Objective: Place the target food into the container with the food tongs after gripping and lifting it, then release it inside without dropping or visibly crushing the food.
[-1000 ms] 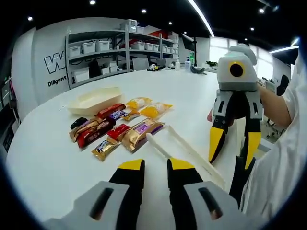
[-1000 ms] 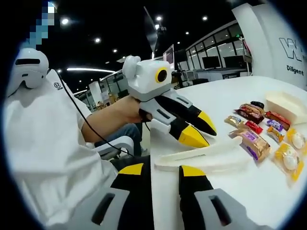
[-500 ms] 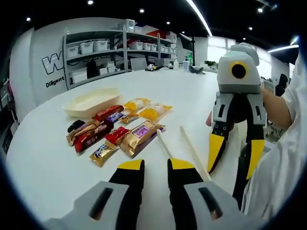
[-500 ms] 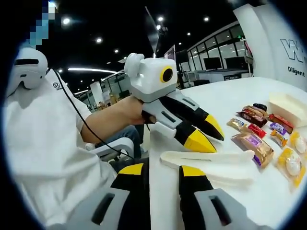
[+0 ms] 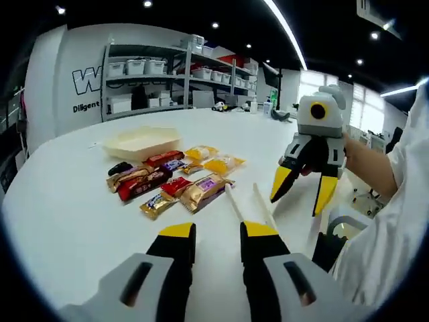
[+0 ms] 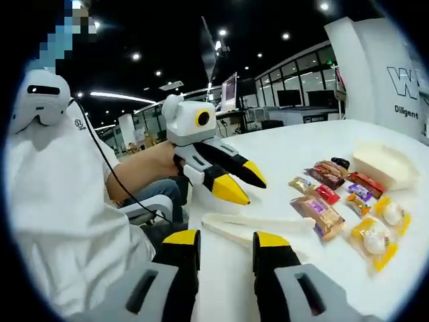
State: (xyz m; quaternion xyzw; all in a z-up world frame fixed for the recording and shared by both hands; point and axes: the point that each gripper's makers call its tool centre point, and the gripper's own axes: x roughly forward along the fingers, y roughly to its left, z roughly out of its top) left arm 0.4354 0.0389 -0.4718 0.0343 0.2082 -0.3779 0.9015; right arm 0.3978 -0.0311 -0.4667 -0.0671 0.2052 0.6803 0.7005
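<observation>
Left gripper view. My left tongs (image 5: pixel 218 231) rise from the bottom edge, jaws parted a moderate way, nothing between them. Just ahead of their tips the white food tongs (image 5: pixel 236 204) lie flat on the counter (image 5: pixel 67 215), their two arms running away from me. The near ends pass close by my right-hand jaw; I cannot tell whether they touch it. Beyond the food tongs and a little to the left is the cluster of wrapped snacks (image 5: pixel 167 181), with two yellow packets (image 5: pixel 224 163) at its far side. Farther still is the cream container (image 5: pixel 141 142), sitting open. My right tongs (image 5: pixel 301 193) hang to the right of the food tongs, above the counter. Their jaws are spread wide and hold nothing.

Right gripper view. My right tongs (image 6: pixel 226 240) stand open and empty at the bottom. The food tongs (image 6: pixel 258 228) lie crosswise just past their tips. My left tongs (image 6: pixel 242 184) hover just above and beyond the food tongs. The snacks (image 6: pixel 322 201) sit off to the right, the container (image 6: pixel 382 164) beyond them, well apart from both tongs.

Step in hand, as I judge it: picking up the food tongs; no food lifted yet. Which packet is the target I cannot say. The next move calls for closing on the food tongs near the hinge end and lifting them level. Then reach to the snacks and squeeze gently, since the wrappers look soft.
</observation>
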